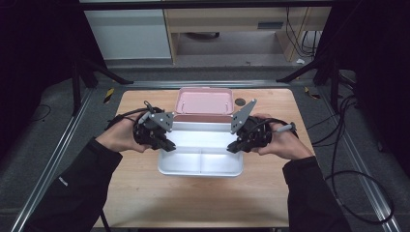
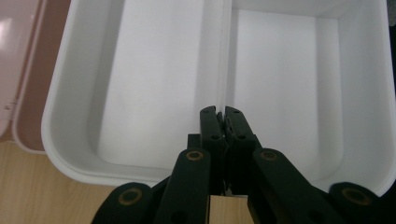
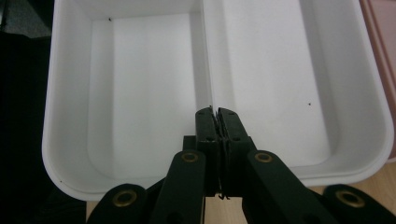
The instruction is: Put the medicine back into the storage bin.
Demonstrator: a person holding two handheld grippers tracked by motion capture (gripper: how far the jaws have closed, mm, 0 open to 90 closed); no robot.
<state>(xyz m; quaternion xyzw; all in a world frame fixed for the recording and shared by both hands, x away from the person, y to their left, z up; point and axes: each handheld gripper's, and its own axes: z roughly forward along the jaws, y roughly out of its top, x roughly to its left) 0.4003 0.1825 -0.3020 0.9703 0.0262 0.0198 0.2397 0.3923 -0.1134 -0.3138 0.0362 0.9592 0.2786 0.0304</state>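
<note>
A white box (image 1: 200,166) with a divider (image 1: 201,162) stands at the table's middle, empty inside. Its pink lid (image 1: 204,102) lies flat just behind it. My left gripper (image 1: 168,145) hovers over the box's left rim, jaws pressed together with nothing between them. Over the right rim my right gripper (image 1: 234,147) mirrors it, also shut and empty. In the left gripper view the shut left gripper (image 2: 220,112) points at the divider (image 2: 223,51) of the white box (image 2: 60,135). In the right gripper view the right gripper (image 3: 215,113) is lined up with the divider (image 3: 205,51) of the box (image 3: 51,154).
The wooden table (image 1: 145,203) has bare room in front of the box and at both sides. A small dark round thing (image 1: 240,101) lies right of the lid. Cables (image 1: 348,179) trail over the floor at the right. Metal rails (image 1: 58,150) run along the table's sides.
</note>
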